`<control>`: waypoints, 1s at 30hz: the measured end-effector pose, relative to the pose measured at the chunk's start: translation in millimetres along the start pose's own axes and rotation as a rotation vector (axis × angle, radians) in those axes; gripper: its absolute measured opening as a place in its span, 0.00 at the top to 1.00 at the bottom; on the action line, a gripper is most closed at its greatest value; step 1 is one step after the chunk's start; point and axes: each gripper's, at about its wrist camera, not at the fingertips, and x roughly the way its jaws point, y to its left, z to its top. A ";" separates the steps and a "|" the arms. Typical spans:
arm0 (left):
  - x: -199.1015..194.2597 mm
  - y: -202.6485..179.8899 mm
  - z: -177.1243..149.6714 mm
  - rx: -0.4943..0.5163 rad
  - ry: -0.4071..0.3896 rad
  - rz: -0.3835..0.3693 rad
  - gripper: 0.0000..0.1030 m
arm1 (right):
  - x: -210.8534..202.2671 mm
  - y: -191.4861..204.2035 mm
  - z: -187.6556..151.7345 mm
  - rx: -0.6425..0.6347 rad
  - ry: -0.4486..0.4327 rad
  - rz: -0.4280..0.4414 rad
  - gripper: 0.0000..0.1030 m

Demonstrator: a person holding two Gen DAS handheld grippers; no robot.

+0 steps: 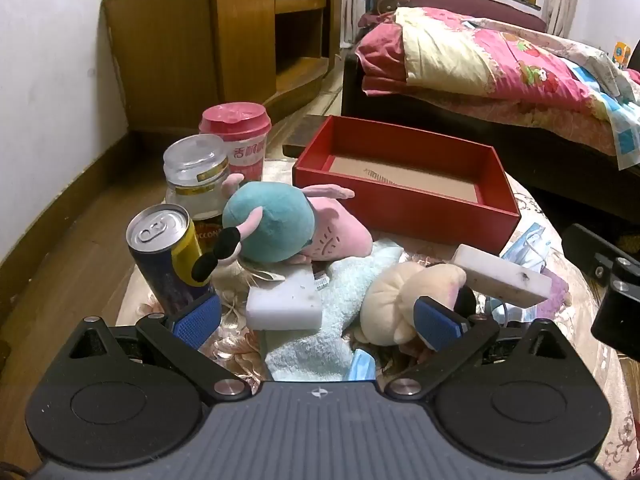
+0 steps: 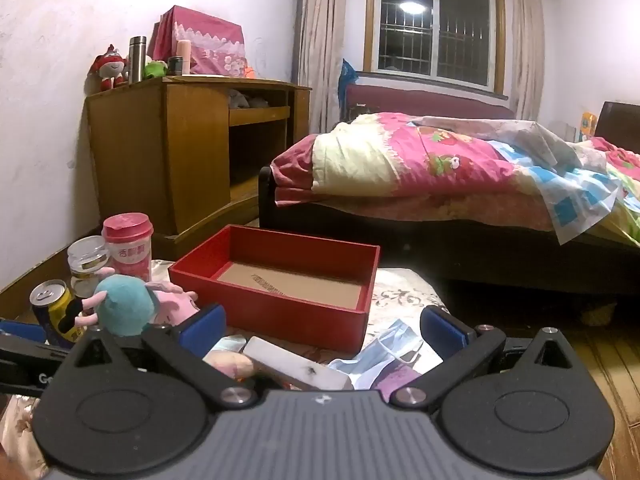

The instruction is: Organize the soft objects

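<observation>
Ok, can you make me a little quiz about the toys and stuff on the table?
1. True or false: the red box has a toy in it.
2. Which stands closest to the drink can? A) glass jar B) red box C) bed
3. What colour is the round head of the plush toy?

Key: 1. False, only its brown floor shows. 2. A. 3. Teal.

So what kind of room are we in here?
Most likely a home bedroom: a bed with a pink floral quilt, a curtained window, and a wooden cabinet topped with toys.
</observation>
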 end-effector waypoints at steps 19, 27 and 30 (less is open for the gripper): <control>-0.1 0.6 0.5 -0.023 -0.002 -0.002 0.05 | 2.6 3.2 -0.5 -0.012 0.020 -0.020 0.19; -1.2 6.6 3.0 -0.050 -0.015 0.029 0.05 | 3.6 1.8 -0.5 -0.016 0.019 -0.048 0.19; -2.9 6.4 3.4 -0.049 -0.021 0.032 0.05 | 6.0 0.4 -0.8 -0.014 0.028 -0.065 0.19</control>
